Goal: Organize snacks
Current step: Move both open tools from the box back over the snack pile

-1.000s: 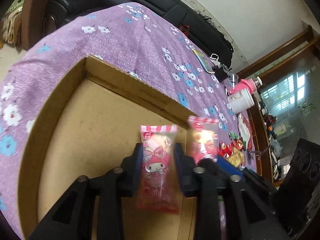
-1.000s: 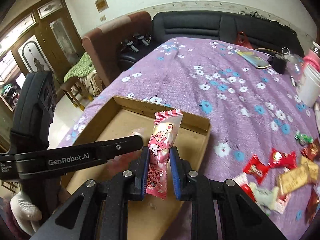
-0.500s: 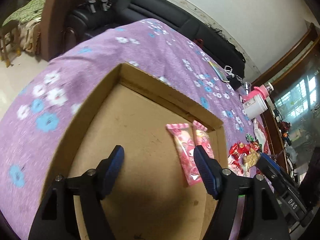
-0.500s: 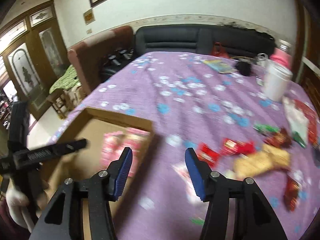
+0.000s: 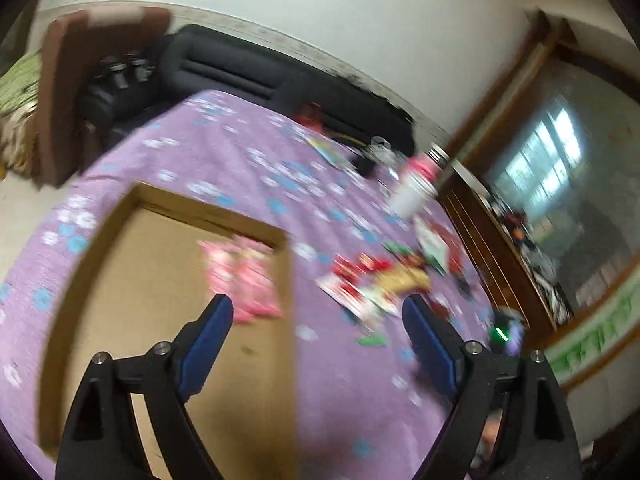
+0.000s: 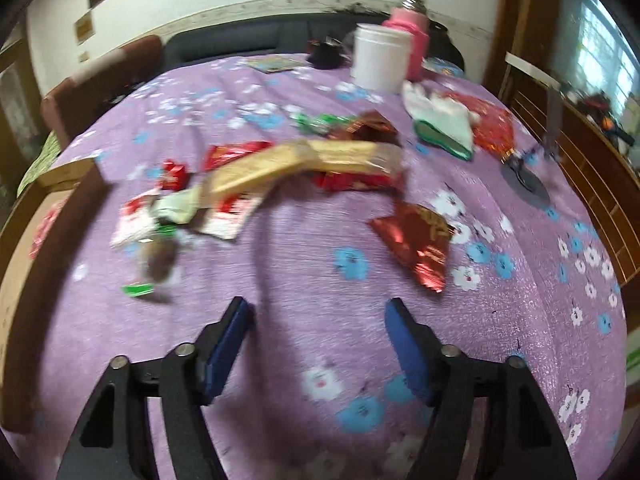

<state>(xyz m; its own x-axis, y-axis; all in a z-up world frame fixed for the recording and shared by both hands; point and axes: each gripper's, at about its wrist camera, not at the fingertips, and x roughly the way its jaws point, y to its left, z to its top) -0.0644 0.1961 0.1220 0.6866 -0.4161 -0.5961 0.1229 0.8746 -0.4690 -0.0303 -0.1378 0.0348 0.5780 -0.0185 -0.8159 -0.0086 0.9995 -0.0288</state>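
Two pink snack packets (image 5: 240, 276) lie side by side in the far right corner of the cardboard box (image 5: 100, 240). My left gripper (image 5: 316, 308) hangs above the box's right wall, its jaws opening with nothing between them. A pile of loose snacks (image 5: 376, 280) lies on the purple cloth to the right of the box. In the right wrist view that pile (image 6: 256, 180) holds red, white, green and tan wrappers, and a red foil packet (image 6: 420, 240) lies apart. My right gripper (image 6: 318, 308) is over bare cloth in front of the pile, jaws opening and empty.
The table wears a purple flowered cloth (image 6: 320, 360). A white tub (image 6: 380, 60) and a pink bottle (image 6: 414, 36) stand at the far edge, with a white glove (image 6: 440, 116) on a red bag beside them. The box's corner (image 6: 64, 172) shows at the left. A dark sofa (image 5: 280, 88) runs behind the table.
Both grippers let go of their pink packets, which now lie in the box. Both have opened wide and swung right, the right one away from the box to the loose pile.
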